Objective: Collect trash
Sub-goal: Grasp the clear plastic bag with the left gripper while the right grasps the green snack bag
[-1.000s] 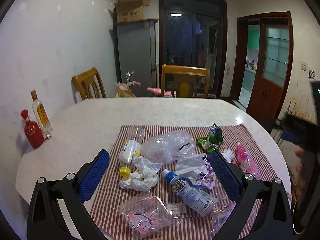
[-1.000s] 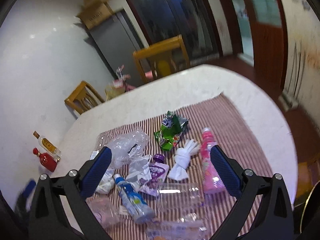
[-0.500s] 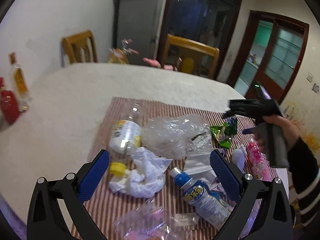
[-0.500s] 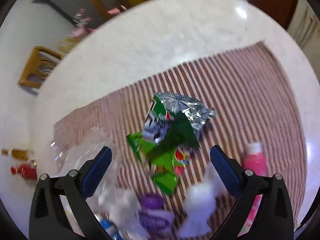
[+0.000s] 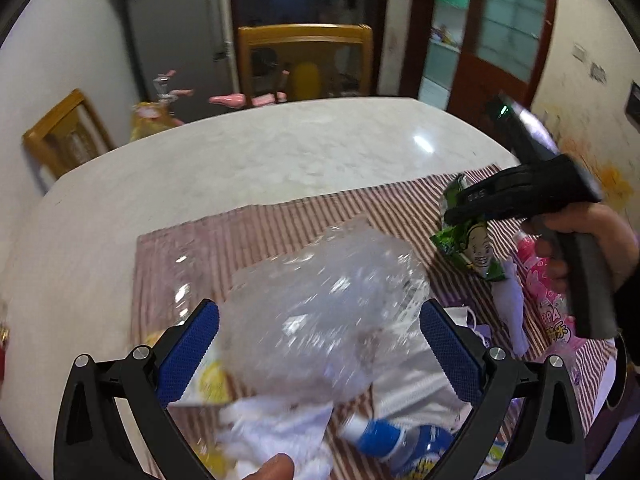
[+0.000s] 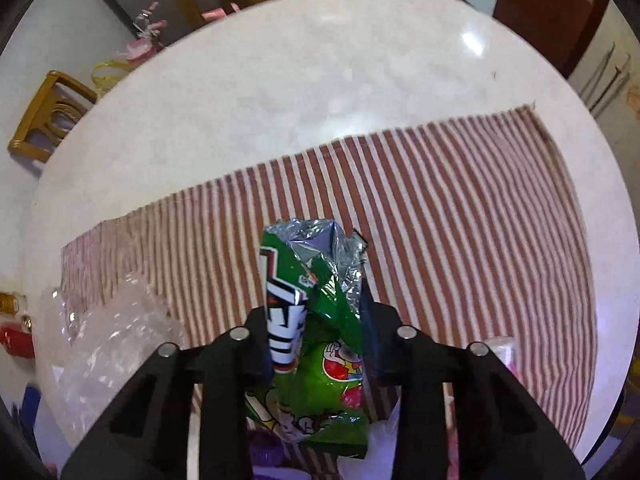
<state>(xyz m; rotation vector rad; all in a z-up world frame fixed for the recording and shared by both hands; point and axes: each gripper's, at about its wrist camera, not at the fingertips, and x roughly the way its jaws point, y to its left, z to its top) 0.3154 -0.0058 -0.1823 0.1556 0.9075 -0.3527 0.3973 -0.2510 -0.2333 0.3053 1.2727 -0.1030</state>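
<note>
The worktop [image 6: 320, 80] carried a striped cloth [image 6: 480, 208]. The left gripper's [image 5: 320, 356] jaws stood open around a clear bag [image 5: 320, 312]. The right gripper's [image 6: 316, 320] jaws were closing on a green snack packet [image 6: 320, 344]; slick foil could slip free.

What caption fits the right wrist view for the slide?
Right gripper closing on a green snack wrapper above the striped cloth on the round table.

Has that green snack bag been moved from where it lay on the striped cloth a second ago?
Cannot tell. The green snack bag now sits between the closing right gripper, crumpled, but still about the same spot on the striped cloth.
</note>
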